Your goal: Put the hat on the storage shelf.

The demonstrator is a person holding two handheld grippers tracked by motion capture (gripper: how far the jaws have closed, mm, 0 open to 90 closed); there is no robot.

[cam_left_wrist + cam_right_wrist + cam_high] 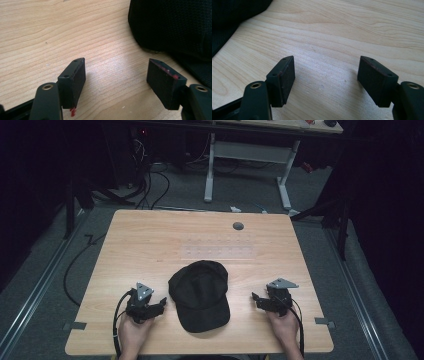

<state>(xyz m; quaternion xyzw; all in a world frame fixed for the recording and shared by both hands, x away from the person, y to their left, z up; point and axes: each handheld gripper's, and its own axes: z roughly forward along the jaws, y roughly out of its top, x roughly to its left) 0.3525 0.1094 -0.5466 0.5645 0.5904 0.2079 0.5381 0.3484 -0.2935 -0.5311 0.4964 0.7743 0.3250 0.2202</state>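
The left gripper (161,303) is held low over the wooden table (150,245) at about 7 o'clock on the tabletop, its jaws spread wide with nothing between them; in the left gripper view (116,75) bare wood is seen in the gap. The right gripper (255,298) is held at about 5 o'clock, its jaws likewise spread and empty, bare wood again being seen between them in the right gripper view (327,73). A black cap (200,294) is laid flat between the two grippers, just beside each but touched by neither, its brim pointed toward 6 o'clock. The cap's fabric is seen at 1 o'clock in the left gripper view (175,25) and at 10 o'clock in the right gripper view (232,15). A grey round grommet (238,226) is set in the table near 12 o'clock.
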